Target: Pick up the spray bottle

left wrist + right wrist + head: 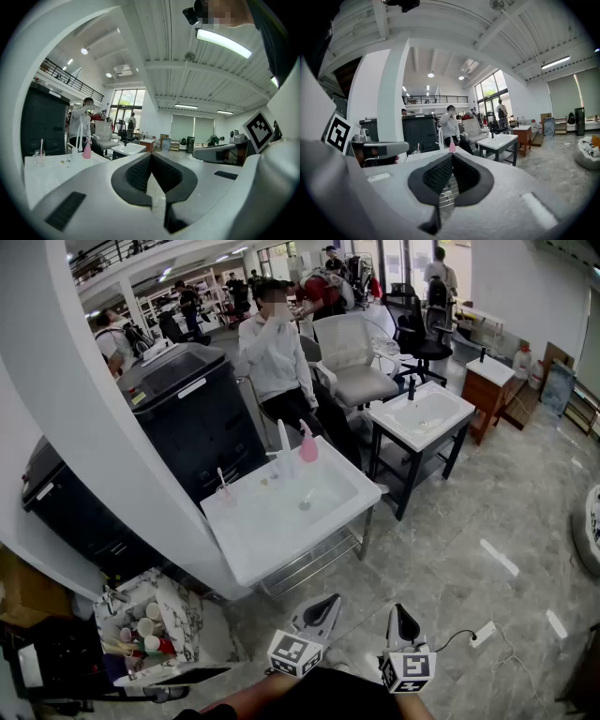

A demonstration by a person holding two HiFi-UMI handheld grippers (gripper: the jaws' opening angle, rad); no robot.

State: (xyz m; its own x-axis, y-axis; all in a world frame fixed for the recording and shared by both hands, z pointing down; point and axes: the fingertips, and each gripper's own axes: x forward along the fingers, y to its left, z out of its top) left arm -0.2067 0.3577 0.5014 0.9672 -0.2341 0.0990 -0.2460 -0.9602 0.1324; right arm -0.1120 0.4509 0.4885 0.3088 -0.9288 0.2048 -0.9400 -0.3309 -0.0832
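The pink spray bottle (308,444) is standing upright at the far edge of the white sink unit (246,563), just beside a tall white faucet (283,439), and a seated person (278,357) is sitting close behind it. I am holding both tools low over the grey marble floor (450,549), well apart from the sink. The left gripper (329,601) and the right gripper (401,612) are each clenched, jaws pressing together on nothing and pointing toward the unit.
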